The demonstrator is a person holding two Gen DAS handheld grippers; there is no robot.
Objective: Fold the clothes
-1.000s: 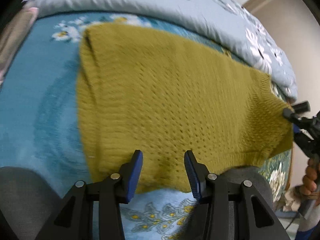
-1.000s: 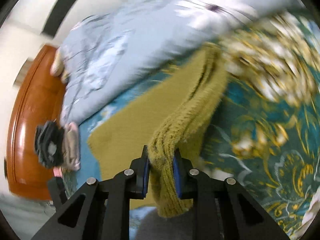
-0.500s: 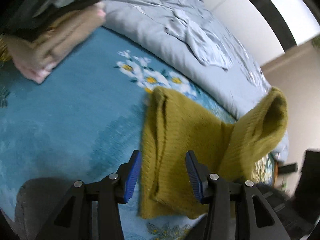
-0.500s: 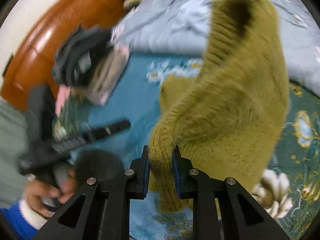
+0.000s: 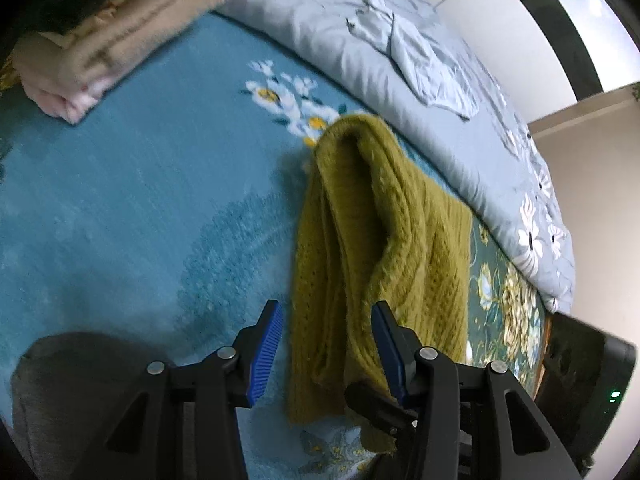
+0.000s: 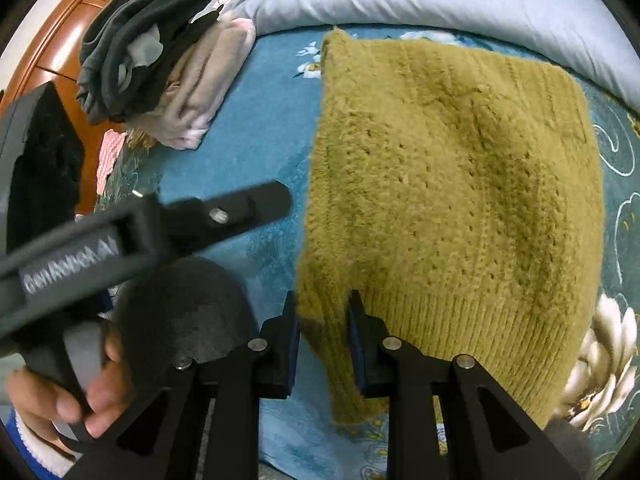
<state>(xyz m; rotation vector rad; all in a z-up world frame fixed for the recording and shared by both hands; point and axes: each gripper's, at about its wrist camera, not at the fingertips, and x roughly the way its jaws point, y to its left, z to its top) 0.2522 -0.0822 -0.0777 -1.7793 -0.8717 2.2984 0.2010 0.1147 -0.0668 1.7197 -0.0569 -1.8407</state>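
Olive-green knitted sweater (image 6: pixel 452 184) lay folded on teal floral bedspread (image 5: pixel 120 208); right tool (image 6: pixel 322 340) pinched its hem, left tool (image 5: pixel 326 344) gaped wide alongside.

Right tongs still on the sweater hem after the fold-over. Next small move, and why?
Probably open the right tongs and release: they still pinch the olive sweater at its hem, and the fold already lies over on the blue bedspread. The left tongs are open.
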